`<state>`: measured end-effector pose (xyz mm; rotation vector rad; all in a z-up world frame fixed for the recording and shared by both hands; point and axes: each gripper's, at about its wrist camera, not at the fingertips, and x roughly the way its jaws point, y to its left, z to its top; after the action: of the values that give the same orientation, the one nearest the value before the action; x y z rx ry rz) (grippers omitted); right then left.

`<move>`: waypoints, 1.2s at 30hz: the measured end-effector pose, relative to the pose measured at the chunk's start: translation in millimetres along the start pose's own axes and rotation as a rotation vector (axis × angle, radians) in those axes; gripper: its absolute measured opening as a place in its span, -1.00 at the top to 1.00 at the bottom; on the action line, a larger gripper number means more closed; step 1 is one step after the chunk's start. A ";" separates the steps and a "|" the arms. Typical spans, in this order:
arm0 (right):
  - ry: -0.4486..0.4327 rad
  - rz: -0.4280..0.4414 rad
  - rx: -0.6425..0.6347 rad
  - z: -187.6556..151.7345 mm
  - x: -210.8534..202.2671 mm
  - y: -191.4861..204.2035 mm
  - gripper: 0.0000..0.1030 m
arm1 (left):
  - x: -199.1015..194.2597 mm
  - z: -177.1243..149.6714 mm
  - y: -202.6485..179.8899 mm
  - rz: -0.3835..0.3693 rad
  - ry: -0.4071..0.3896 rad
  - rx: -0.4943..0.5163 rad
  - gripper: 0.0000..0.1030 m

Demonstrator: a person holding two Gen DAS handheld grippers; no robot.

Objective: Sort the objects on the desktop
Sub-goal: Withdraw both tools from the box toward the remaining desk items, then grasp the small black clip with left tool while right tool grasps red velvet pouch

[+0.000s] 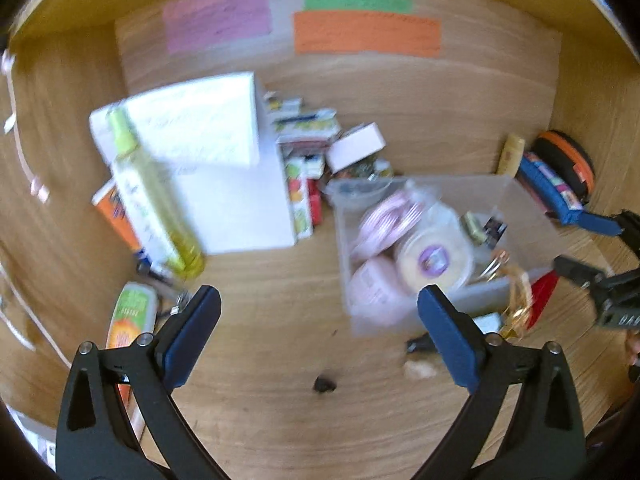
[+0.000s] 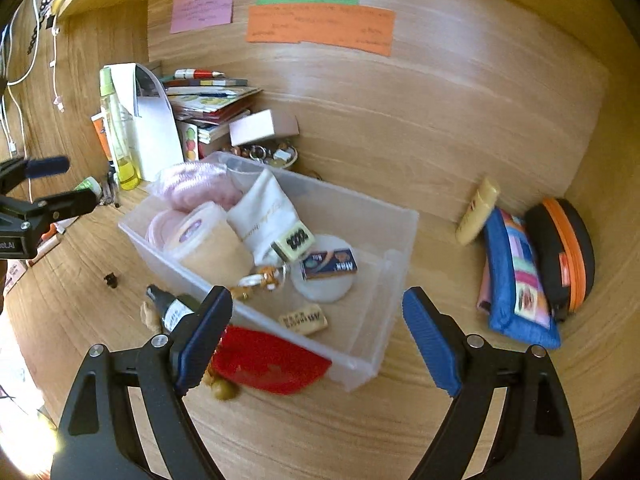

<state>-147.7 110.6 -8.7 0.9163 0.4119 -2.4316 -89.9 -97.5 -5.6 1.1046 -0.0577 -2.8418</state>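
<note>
both my tools hang released, left tool [image 1: 319, 334] and right tool [image 2: 318, 338], above the clear bin [image 2: 396, 248] on the surface [image 2: 320, 432].

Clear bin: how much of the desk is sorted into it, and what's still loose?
Done: the bin already holds pink rolls, a tape roll, a white pouch and small cards. In hand: nothing; the left gripper and right gripper are both open and empty. Left: the red piece, dark bottle, blue pouch and orange-trimmed case lie outside.
</note>
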 end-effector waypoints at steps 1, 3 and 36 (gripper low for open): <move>0.003 -0.003 0.008 -3.2 -0.3 -1.4 -0.66 | 2.3 -5.7 4.8 0.007 0.016 -0.007 -0.94; 0.015 0.006 0.030 -10.1 0.6 -4.9 -0.66 | 5.6 -13.9 11.4 0.013 0.039 -0.019 -0.94; 0.124 0.145 0.171 -72.8 26.5 -8.8 -0.66 | 43.9 -76.6 16.3 -0.019 0.157 0.010 -0.51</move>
<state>-131.4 140.7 -78.8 1.1335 0.1756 -2.3114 -69.3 -118.3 -90.4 1.3329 -0.0509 -2.7634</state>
